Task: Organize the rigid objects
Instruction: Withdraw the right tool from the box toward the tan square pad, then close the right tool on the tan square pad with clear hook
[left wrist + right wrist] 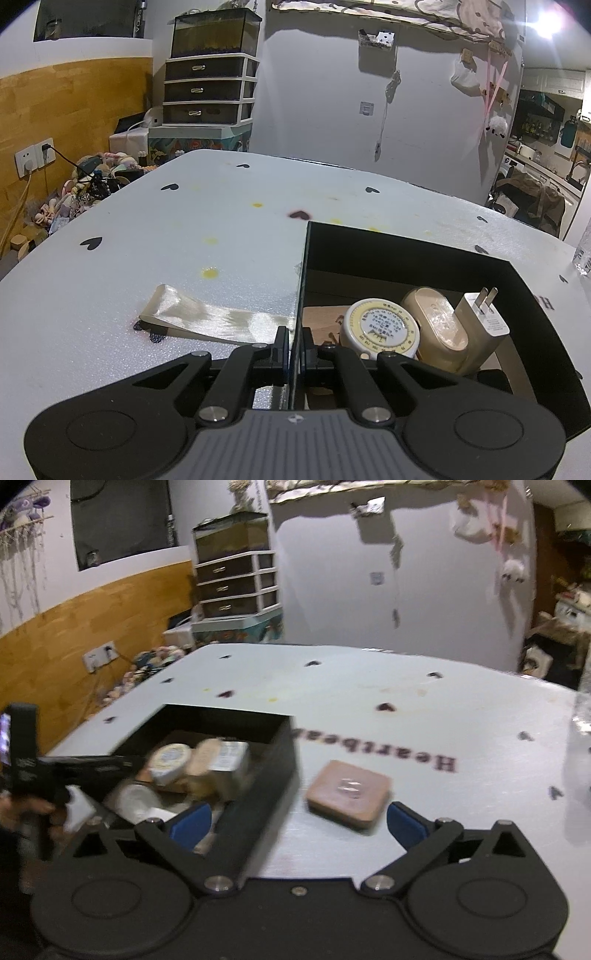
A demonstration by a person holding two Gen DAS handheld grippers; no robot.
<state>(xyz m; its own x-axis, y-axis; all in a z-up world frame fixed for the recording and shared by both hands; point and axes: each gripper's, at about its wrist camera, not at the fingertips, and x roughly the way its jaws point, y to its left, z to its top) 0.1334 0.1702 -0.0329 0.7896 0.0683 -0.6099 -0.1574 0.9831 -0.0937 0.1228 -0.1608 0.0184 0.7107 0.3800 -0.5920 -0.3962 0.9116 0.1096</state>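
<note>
A black open box (369, 243) stands on the white table. In it lie a round tape measure (380, 328), a beige oval case (436, 325) and a white plug adapter (480, 321). My left gripper (294, 347) is shut on the box's left wall, near its front corner. In the right wrist view the box (266, 775) is at the left, and a pink square case (349, 794) lies on the table just right of it. My right gripper (299, 821) is open and empty, its blue pads (404, 827) astride the box's right wall and the pink case.
A cream ribbon (207, 314) lies on the table left of the box. A clear glass (580, 720) stands at the table's right edge. A drawer unit (210, 88) and clutter stand beyond the far left edge. The left hand-held gripper (55, 771) shows at the left.
</note>
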